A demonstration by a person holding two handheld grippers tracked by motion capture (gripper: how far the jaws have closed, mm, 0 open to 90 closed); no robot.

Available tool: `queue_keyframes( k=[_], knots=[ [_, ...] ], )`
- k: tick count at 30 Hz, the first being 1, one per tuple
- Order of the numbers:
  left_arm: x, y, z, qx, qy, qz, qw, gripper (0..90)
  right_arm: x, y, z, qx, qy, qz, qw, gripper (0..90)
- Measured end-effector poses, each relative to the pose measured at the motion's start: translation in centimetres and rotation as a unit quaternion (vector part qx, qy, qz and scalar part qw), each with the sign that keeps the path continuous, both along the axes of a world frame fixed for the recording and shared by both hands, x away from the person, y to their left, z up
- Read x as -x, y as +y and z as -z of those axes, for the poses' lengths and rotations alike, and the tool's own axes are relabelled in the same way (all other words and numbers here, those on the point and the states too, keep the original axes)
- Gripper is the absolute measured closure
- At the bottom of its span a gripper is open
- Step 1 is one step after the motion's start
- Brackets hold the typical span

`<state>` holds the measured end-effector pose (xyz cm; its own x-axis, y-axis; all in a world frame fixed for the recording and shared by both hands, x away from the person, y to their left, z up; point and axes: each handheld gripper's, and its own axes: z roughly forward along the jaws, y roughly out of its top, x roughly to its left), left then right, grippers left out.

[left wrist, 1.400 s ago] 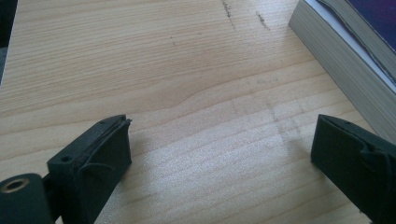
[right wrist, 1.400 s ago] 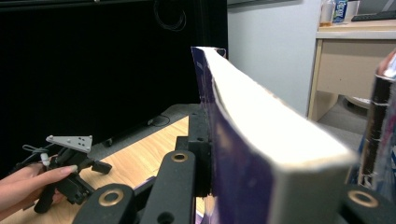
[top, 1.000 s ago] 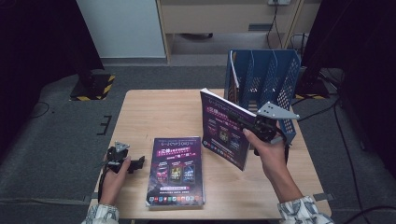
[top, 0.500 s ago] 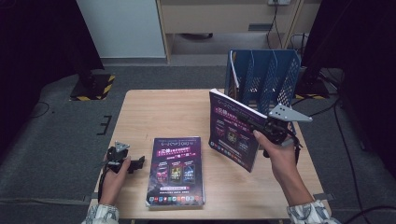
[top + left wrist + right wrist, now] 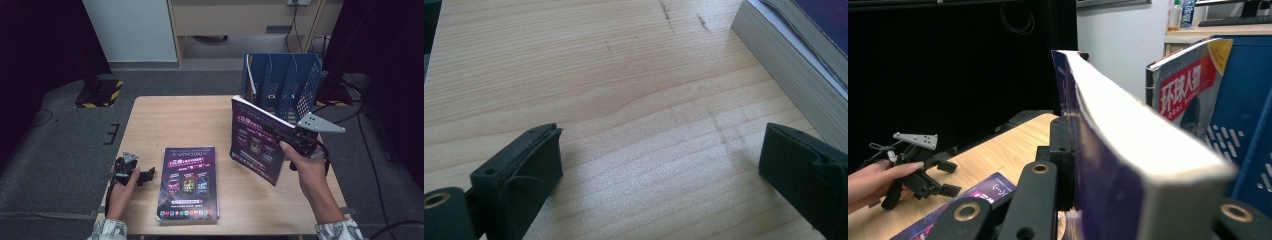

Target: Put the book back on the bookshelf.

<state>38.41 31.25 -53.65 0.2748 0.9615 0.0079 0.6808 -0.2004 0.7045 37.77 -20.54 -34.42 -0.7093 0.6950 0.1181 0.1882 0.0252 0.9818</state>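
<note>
Right tool clamped on thick purple-covered paperback book, held upright above pale wood-grain counter, just before blue perforated-metal file rack. Right gripper view adds the book's cream page block and a red-titled magazine standing in the rack. Left tool rests on the counter, jaws apart; left gripper view shows stacked page edges of 2nd purple book, lying flat.

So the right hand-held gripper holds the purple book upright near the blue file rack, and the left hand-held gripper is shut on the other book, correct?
Not quite. The left hand-held gripper is open, resting on the table beside the flat book, as the left gripper view shows. The right hand-held gripper does hold the purple book near the blue file rack.
</note>
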Motion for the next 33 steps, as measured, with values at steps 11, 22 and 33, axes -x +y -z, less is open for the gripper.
queue_keyframes(
  k=[11, 22, 33],
  knots=[
    [0.0, 0.0, 0.0, 0.000, 0.000, 0.001, 1.0000, 2.6, 0.9, -2.9, 0.0, 0.006, 0.002, 0.020, 0.9998, 82.5],
    [0.0, 0.0, 0.0, 0.000, 0.000, 0.001, 1.0000, 2.6, 1.7, -4.8, -1.5, -0.013, 0.000, 0.029, 0.9995, 82.5],
    [0.0, 0.0, 0.0, 0.000, 0.000, 0.001, 1.0000, 2.6, 1.1, -5.1, -4.7, -0.022, -0.005, 0.045, 0.9987, 82.5]
  ],
)
